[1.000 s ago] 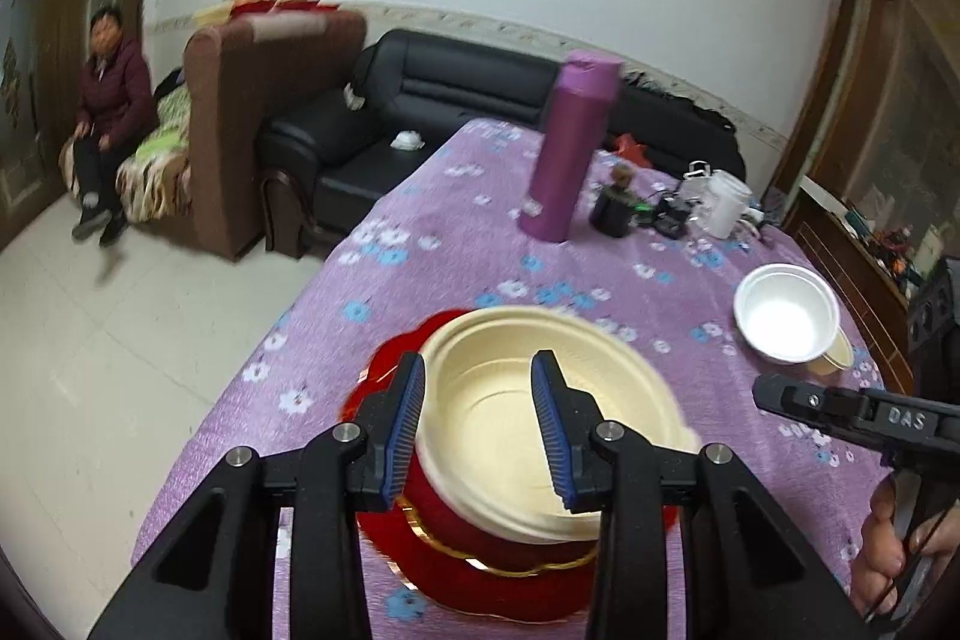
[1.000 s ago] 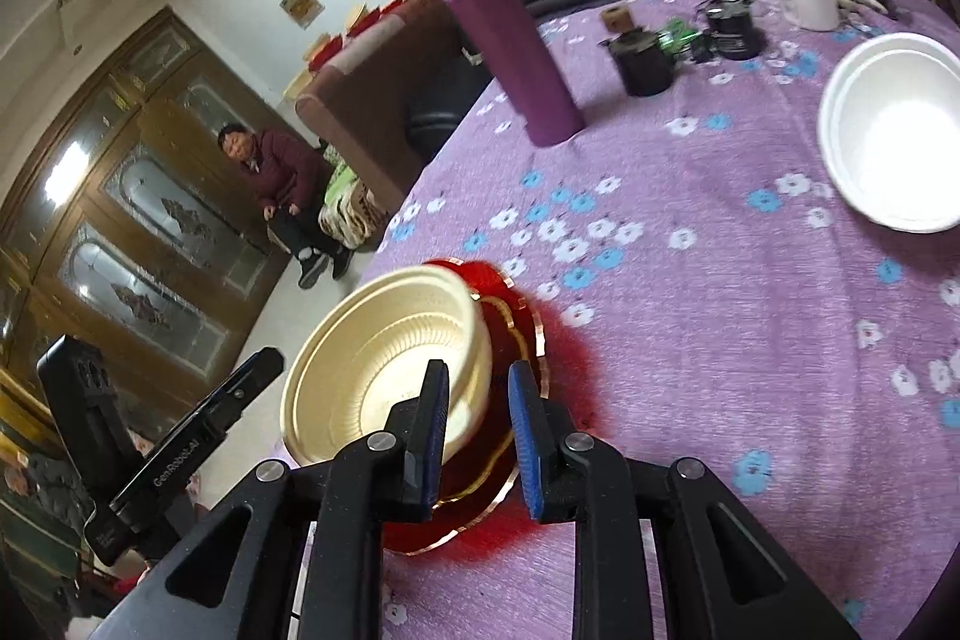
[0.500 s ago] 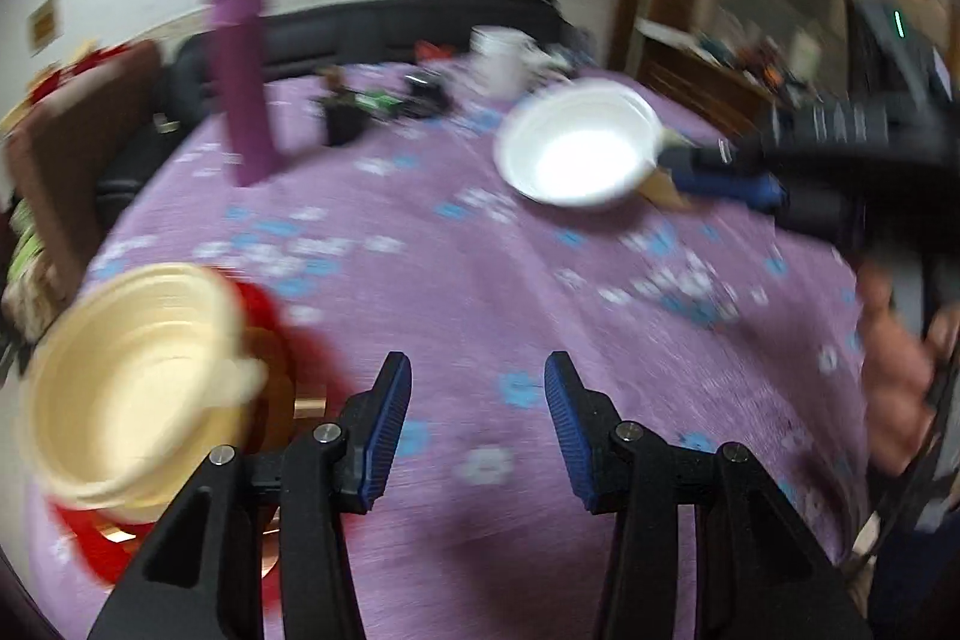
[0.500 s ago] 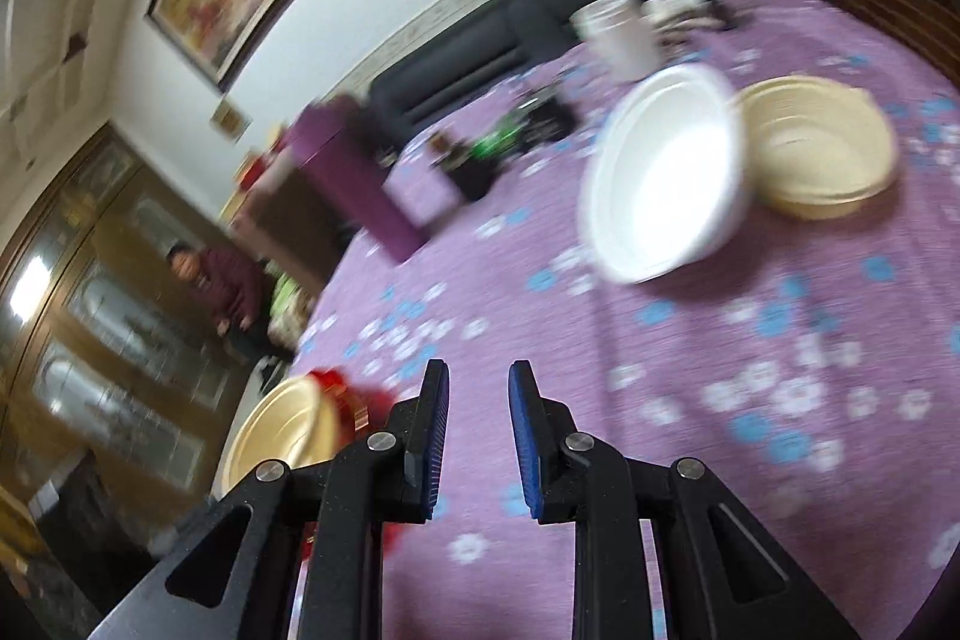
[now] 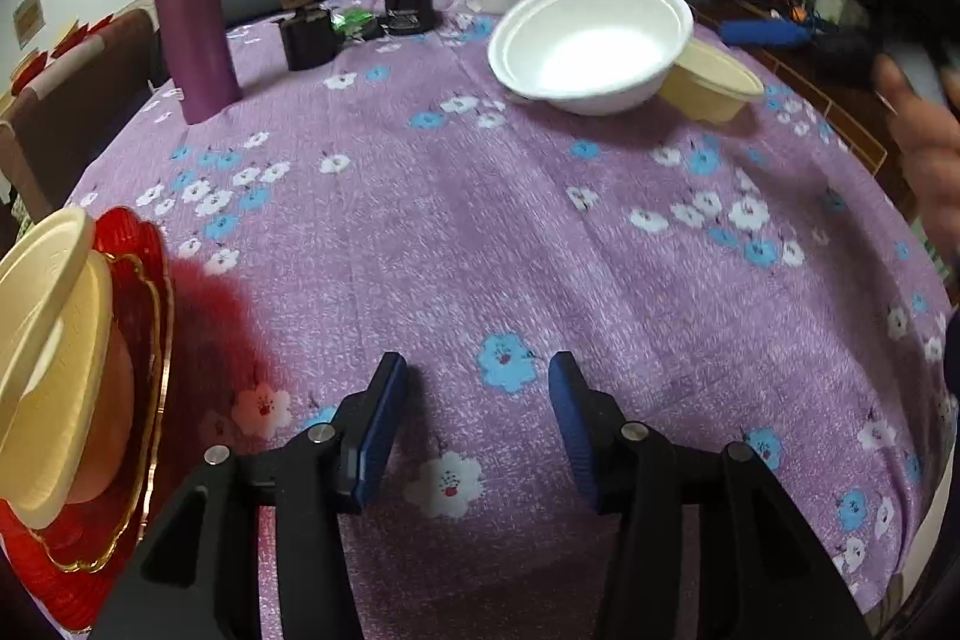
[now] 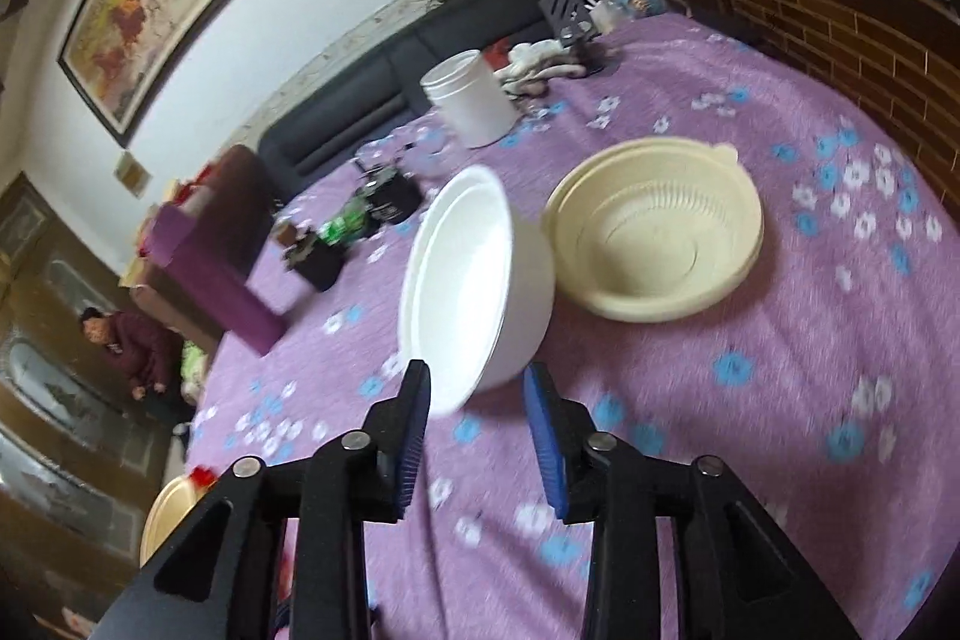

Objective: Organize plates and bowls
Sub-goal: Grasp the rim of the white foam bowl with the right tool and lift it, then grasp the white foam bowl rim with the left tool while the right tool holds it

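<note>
1. Two bowls sit at the far side of the table: a white foam bowl (image 6: pixel 474 280) tilted against a cream plastic bowl (image 6: pixel 654 232), which lies at its three o'clock.
2. A second cream bowl (image 5: pixel 48 340) now rests on a red gold-rimmed plate (image 5: pixel 138 400) at the table's nine o'clock edge; a second ago both grippers were over it.
3. Both grippers have since swung away from that stack, so I judge it finished.
4. The right gripper (image 6: pixel 480 436) is nearing the white bowl's low rim, tongs spreading, rim not yet pinched.
5. The left gripper (image 5: pixel 477 430) hangs over bare purple flowered tablecloth (image 5: pixel 480 232), tongs widening, nothing between them.
6. A purple flask (image 5: pixel 192 10) stands at eleven o'clock.
</note>
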